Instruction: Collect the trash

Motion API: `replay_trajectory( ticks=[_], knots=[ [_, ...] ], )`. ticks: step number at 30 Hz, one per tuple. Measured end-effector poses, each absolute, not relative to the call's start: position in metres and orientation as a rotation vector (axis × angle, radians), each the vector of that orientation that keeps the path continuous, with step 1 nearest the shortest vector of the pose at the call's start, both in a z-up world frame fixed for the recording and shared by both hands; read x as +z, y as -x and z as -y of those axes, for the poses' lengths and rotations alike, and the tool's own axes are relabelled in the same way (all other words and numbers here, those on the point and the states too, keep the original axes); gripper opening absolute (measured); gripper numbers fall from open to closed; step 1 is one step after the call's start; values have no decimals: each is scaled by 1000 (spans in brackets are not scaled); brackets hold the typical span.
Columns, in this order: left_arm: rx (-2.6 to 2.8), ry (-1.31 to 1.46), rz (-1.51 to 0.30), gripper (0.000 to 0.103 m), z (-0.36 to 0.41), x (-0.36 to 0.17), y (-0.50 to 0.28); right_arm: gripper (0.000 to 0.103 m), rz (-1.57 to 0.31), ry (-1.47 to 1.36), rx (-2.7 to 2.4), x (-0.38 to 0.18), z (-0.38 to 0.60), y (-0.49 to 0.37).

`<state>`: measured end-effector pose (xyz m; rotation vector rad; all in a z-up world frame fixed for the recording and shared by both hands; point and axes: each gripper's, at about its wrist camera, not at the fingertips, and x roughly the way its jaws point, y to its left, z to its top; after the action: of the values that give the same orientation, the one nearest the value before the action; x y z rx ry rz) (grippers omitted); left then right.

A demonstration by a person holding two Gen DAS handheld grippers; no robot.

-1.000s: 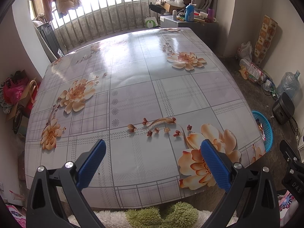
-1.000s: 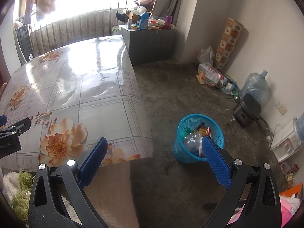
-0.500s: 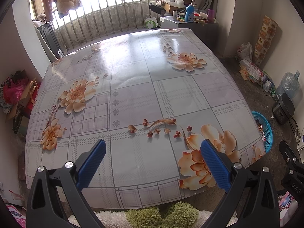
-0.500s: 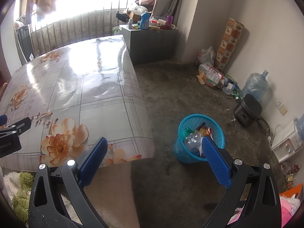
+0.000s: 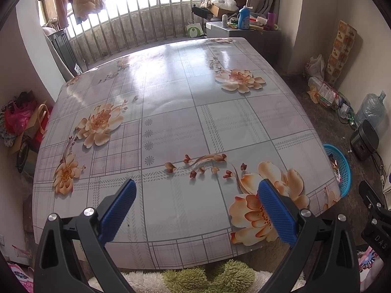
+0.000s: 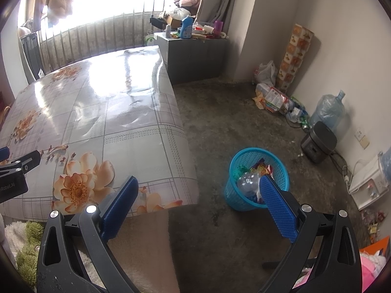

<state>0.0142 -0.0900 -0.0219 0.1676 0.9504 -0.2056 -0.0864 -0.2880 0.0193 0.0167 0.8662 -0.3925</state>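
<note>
Trash basket: a round blue plastic mesh basket is seen on the concrete floor, just right of the table's near right corner; in the left wrist view only part of its rim is shown past the table edge.
Trash: a crushed clear plastic bottle and colourful wrappers are held inside the basket; the wrappers cannot be counted.
Left gripper: its blue-padded fingers are spread wide over the near edge of the table, and nothing is held between them.
Right gripper: its fingers are likewise spread wide and empty, set above the floor between the table corner and the basket.
Count: one basket, one bottle in it, two grippers, one water jug, one black cooker.
Surface: the table is covered by a glossy grey checked oilcloth printed with orange flowers.
Room: a barred window is seen at the far side, a grey cabinet loaded with bottles at the far right, and a heap of bags and packets along the right wall.
</note>
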Motion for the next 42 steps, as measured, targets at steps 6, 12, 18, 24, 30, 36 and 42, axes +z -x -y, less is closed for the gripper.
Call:
replay_trajectory(
  ticks=[6, 12, 18, 24, 30, 36, 42],
  knots=[
    [-205, -168, -951, 98, 90, -22, -14, 95, -862, -19, -391, 20, 287, 86],
    [-205, -166, -950, 98, 90, -21, -15, 95, -861, -24, -383, 21, 287, 82],
    [-204, -166, -949, 98, 90, -21, -15, 95, -860, -29, -382, 22, 287, 81],
    [-204, -167, -950, 98, 90, -21, -15, 95, -860, -34, -381, 21, 285, 80],
    [-205, -167, -951, 98, 89, -22, -15, 95, -859, -35, -381, 21, 284, 79],
    [-205, -167, -953, 98, 89, -23, -15, 95, -858, -36, -382, 20, 284, 78],
    [-204, -166, -952, 98, 89, -23, -15, 95, -857, -39, -380, 20, 282, 77]
  ],
)
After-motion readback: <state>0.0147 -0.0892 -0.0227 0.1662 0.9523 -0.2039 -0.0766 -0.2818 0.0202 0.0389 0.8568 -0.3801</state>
